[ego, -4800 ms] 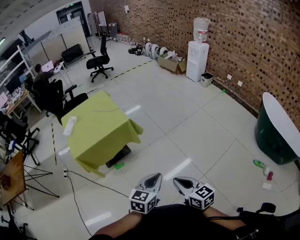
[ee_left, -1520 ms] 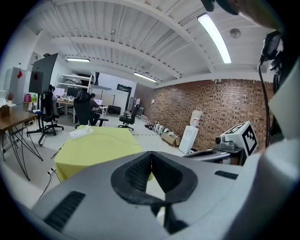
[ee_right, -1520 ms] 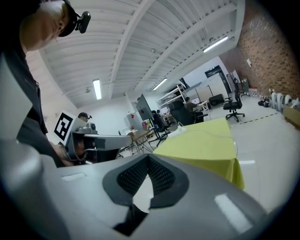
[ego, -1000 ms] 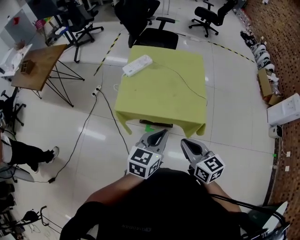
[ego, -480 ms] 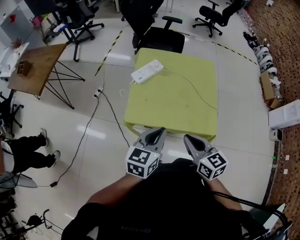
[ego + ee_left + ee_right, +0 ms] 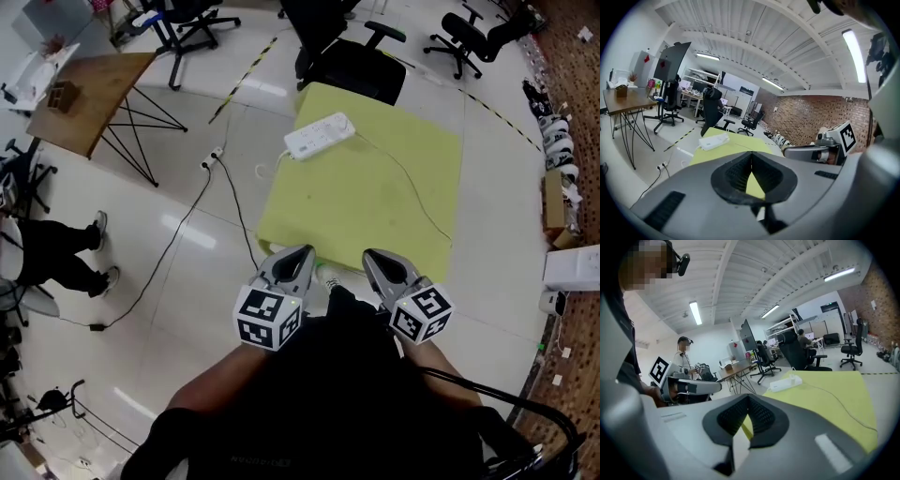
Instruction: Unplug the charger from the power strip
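Claws, left [image 6: 303, 252] and right [image 6: 369, 255], abreast, closed

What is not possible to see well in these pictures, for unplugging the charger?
Charger: only a tiny white bump on the power strip, too small in every view to tell its shape.
Thin cable: head view, its far end drops over the table edge, hidden.
Power strip's own cord: head view, too thin to follow to the floor socket.
Near tabletop: left gripper view, the left gripper itself covers it.
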